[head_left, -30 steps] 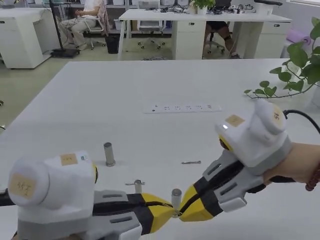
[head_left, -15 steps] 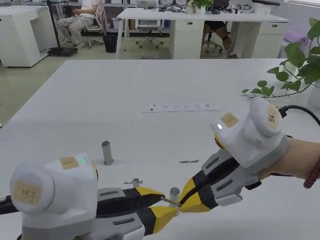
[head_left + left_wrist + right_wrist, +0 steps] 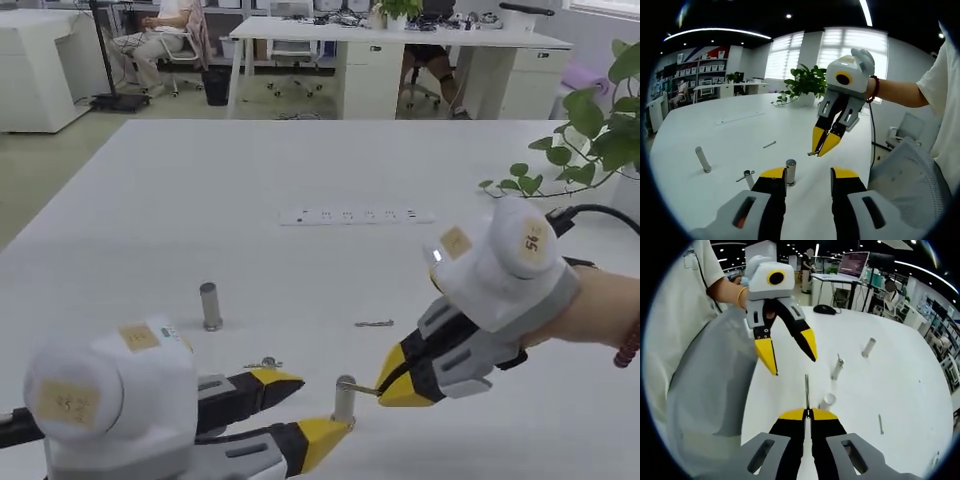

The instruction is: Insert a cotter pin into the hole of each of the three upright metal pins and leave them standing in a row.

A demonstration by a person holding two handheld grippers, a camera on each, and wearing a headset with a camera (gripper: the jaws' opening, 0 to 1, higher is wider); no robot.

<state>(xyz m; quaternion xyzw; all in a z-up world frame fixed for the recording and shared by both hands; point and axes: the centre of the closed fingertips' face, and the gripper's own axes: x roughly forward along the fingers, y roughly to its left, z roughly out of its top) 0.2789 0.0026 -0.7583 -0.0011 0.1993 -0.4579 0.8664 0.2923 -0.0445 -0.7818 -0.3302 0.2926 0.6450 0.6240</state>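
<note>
The right gripper (image 3: 807,413) is closed flat on the tail of a cotter (image 3: 807,387). Most of the cotter's length stands clear ahead of the jaws, a hold that evidently leaves a free tip to thread. The tip points at the head of the near pin (image 3: 345,397). In the right gripper view the cotter runs alongside the pin and not through it, so it is judged not yet entered. Whether the tip touches the head cannot be told. The left gripper (image 3: 807,175) faces it from the opposite side with its jaws wide apart. The near pin stands upright just ahead of the tips, close to one jaw and not clamped. That placement looks meant to steady the pin, but as it stands the pin is unsupported and a sideways push from the cotter could topple it. Beyond it, the middle pin (image 3: 268,366) stands with what appears to be a cotter across its head. The far pin (image 3: 210,305) stands bare, further along the same row. A spare cotter (image 3: 375,323) lies flat on the table (image 3: 300,170), well apart from the pins, presumably for the far pin. One pin is judged done and two remain.
</note>
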